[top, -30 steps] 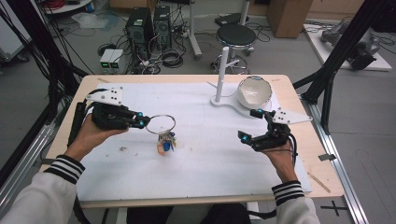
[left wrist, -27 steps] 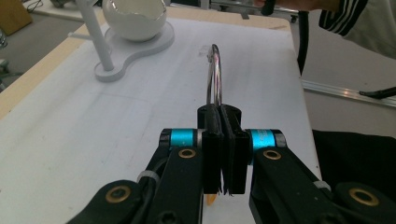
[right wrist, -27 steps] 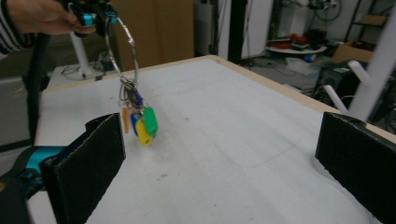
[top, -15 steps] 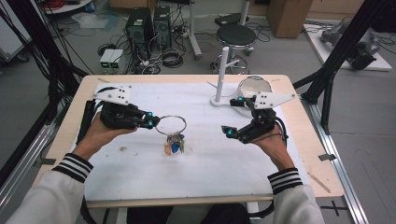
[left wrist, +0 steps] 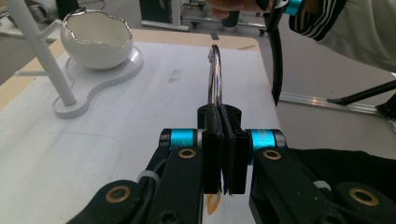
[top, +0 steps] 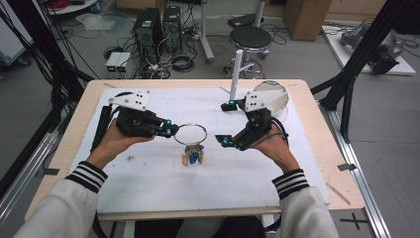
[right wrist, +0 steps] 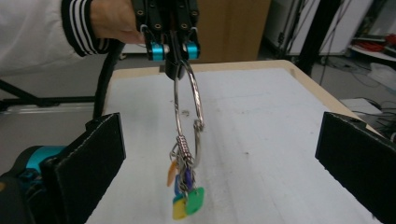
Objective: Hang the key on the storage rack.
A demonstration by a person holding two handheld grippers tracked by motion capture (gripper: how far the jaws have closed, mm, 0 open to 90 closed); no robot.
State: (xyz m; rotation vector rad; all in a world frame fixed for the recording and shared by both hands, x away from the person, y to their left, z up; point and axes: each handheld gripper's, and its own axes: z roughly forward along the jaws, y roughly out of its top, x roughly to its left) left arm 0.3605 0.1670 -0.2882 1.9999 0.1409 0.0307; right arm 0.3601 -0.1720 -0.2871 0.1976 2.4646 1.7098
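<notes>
My left gripper (top: 168,130) is shut on the rim of a large metal ring (top: 190,133), holding it above the white mat. Several coloured tags (top: 192,156) hang from the ring's low side. In the left gripper view the jaws (left wrist: 223,140) pinch the ring (left wrist: 215,70) edge-on. My right gripper (top: 225,124) stands open just right of the ring, jaws turned toward it. In the right gripper view the ring (right wrist: 187,102) and tags (right wrist: 186,198) hang between its two wide-apart pads (right wrist: 95,154), untouched, with the left gripper (right wrist: 172,46) beyond.
A white stand with an upright peg (top: 236,74) and an eggshell-shaped white bowl (top: 271,97) sits at the mat's back right, close behind my right hand. The white mat (top: 148,183) covers most of the wooden table. The bowl (left wrist: 95,39) shows in the left gripper view.
My right gripper has risen and moved left from the mat's right side toward the ring. The left gripper has carried the ring a little to the right.
</notes>
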